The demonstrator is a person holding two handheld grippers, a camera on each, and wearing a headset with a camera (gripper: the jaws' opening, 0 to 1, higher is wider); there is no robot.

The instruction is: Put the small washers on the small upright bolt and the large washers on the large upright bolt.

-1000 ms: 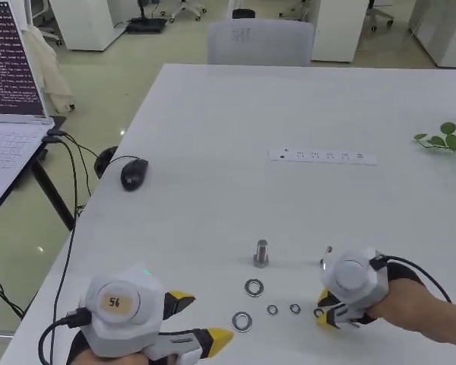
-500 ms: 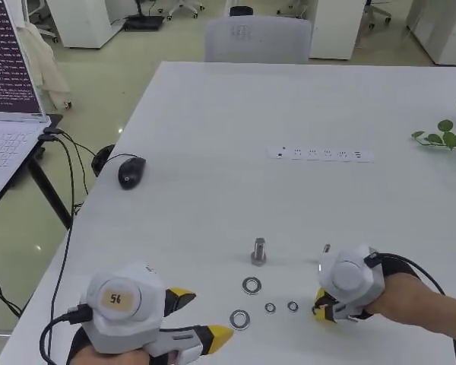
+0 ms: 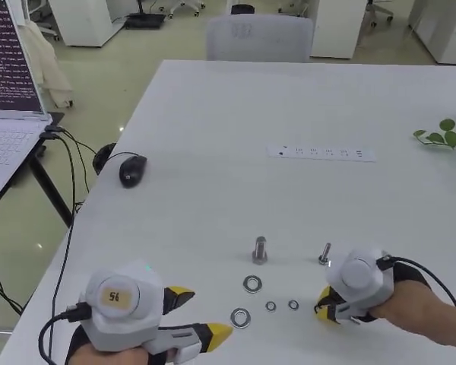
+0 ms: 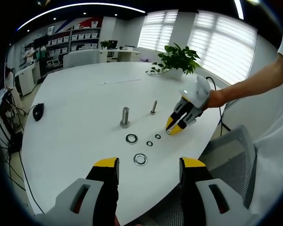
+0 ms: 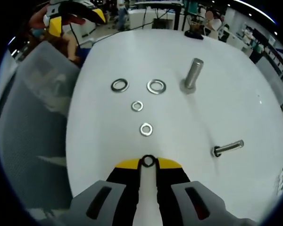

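Our left gripper (image 3: 199,313) hangs released, nearer us and left of the large bolt (image 3: 260,249), with two large washers (image 3: 251,284) on the surface (image 3: 213,152) between them. Two loose small washers (image 3: 270,306) lie just right of those. Right of the large bolt stands the small bolt (image 3: 324,254). Just short of it, our right gripper (image 3: 327,310) is clenched on a small washer (image 5: 148,162), so this hand is nearer.

The head view looks down from above the near edge of the table (image 3: 213,152), the left gripper view looks across it from low at that edge, the right gripper view sits close over it, and all three see the big bolt (image 3: 260,249), small bolt (image 3: 324,254), big washers (image 3: 252,284) and small washers (image 3: 270,306).
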